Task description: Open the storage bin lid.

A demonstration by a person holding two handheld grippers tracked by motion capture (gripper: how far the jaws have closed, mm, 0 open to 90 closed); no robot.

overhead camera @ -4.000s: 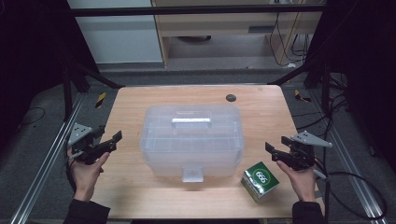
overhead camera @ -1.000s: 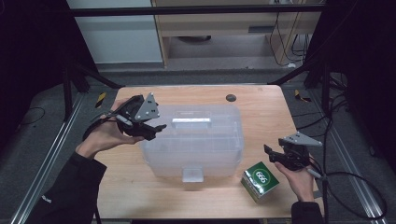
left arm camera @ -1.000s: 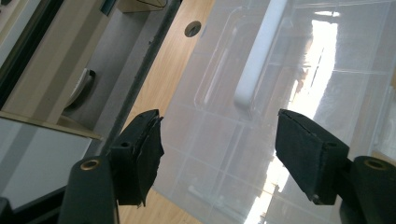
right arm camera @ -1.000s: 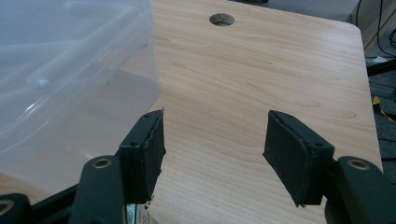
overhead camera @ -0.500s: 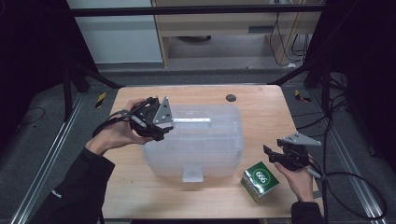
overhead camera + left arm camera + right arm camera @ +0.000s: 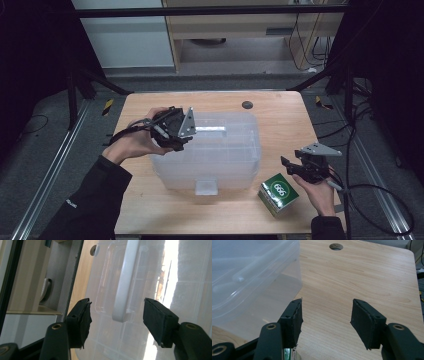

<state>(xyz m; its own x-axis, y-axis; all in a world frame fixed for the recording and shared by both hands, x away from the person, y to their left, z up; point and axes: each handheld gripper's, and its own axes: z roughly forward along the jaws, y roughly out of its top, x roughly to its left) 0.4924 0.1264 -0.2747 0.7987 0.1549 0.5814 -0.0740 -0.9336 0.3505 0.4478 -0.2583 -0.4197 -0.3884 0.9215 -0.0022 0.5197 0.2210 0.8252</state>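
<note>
A clear lidded box (image 6: 210, 152) sits in the middle of the wooden surface (image 6: 280, 120), its long axis running from the left edge to the right edge. A white handle (image 6: 210, 129) lies flat along the lid toward the far side, pointing the same way as the box, and a small latch (image 6: 206, 187) hangs on the near wall.

The left gripper (image 6: 176, 134) is held over the box's far left corner, aimed toward the handle. In the left gripper view its jaws stand wide apart, one either side of the near end of the handle (image 6: 124, 282), clamped on nothing; whether they touch the lid I cannot tell from here.

The right gripper (image 6: 295, 167) hangs near the surface's right edge toward the near corner, well apart from the box. In the right gripper view its jaws are apart too, with bare wood between them and the box's wall (image 6: 249, 277) off to one side.

A green carton (image 6: 278, 194) rests just beside that hand, by the near right corner. A small round hole (image 6: 247, 105) shows near the far edge.
</note>
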